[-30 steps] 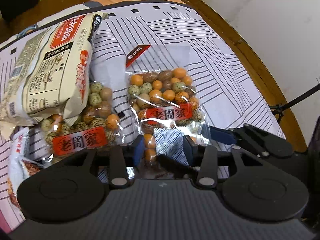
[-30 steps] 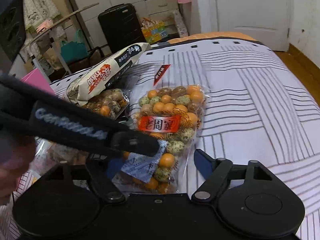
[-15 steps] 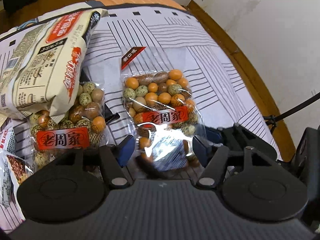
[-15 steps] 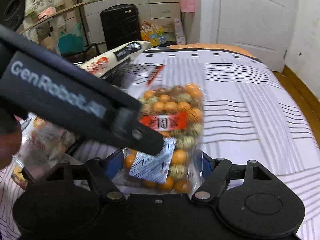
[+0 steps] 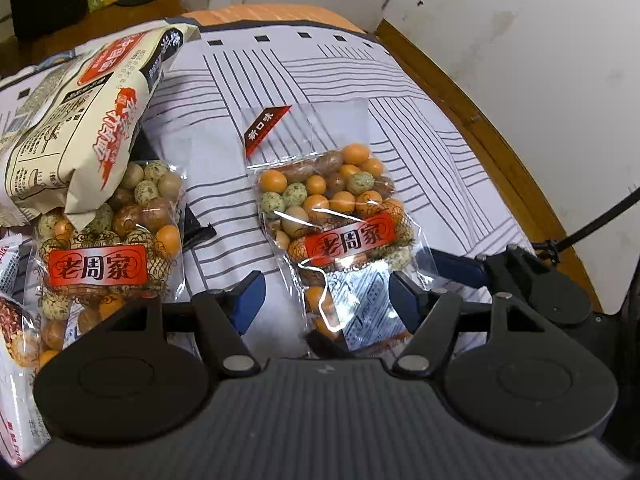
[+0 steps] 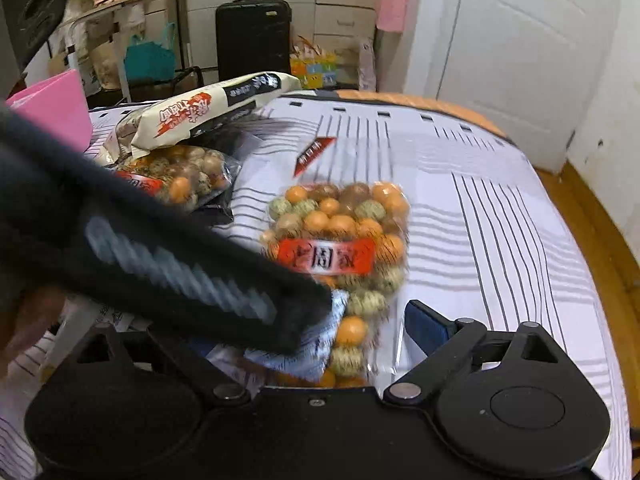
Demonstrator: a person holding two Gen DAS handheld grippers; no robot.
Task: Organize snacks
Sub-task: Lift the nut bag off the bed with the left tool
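Observation:
A clear bag of coated nuts with a red label [image 5: 340,224] lies on the striped bedspread; it also shows in the right wrist view [image 6: 340,248]. My left gripper [image 5: 324,292] is open, its blue pads either side of the bag's near end. My right gripper [image 6: 320,328] is open around the same bag's near end; its left finger is hidden behind the left gripper's body [image 6: 168,252]. A second nut bag [image 5: 108,248] lies left, partly under a large cream snack bag [image 5: 76,120].
The bed's wooden edge [image 5: 480,120] and a white wall run along the right. More snack packets [image 5: 16,360] lie at the far left. A pink box [image 6: 56,108], a black suitcase [image 6: 252,36] and a door [image 6: 520,48] stand beyond the bed.
My left gripper opened wide, letting go of the nut bag's near end. The right gripper closed in so the bag sits between its fingers.

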